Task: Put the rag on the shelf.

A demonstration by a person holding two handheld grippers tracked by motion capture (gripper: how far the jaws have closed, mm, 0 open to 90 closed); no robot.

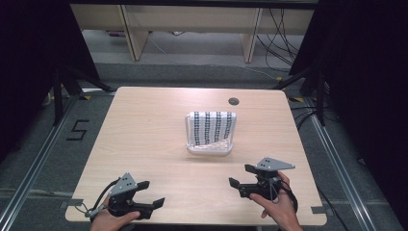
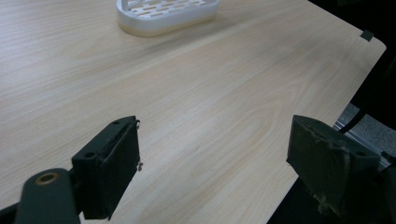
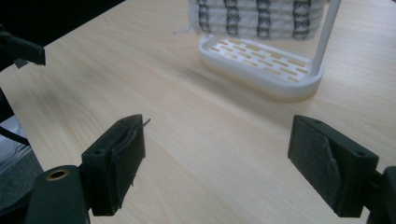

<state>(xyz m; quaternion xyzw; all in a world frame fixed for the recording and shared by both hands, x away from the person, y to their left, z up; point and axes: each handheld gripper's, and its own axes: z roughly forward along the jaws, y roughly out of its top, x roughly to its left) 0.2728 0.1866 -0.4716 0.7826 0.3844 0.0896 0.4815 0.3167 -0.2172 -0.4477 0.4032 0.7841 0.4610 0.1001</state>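
A white slotted rack [image 1: 210,147] stands at the table's middle, with a white cloth patterned in black stripes [image 1: 211,127] draped over its rail. The same rack [image 3: 261,67] and cloth [image 3: 259,16] appear ahead in the right gripper view, and the rack's base [image 2: 168,14] at the top of the left gripper view. My left gripper [image 1: 150,193] is open near the front left edge, held by a hand. My right gripper [image 1: 239,175] is open at the front right, well short of the rack. Nothing is between either pair of jaws.
The wooden table [image 1: 144,139] has a round cable hole [image 1: 234,101] at the back right. Black curtains and stand legs flank it. Wooden furniture legs and cables lie on the floor behind. The table's front right corner [image 2: 373,42] lies ahead of the left gripper.
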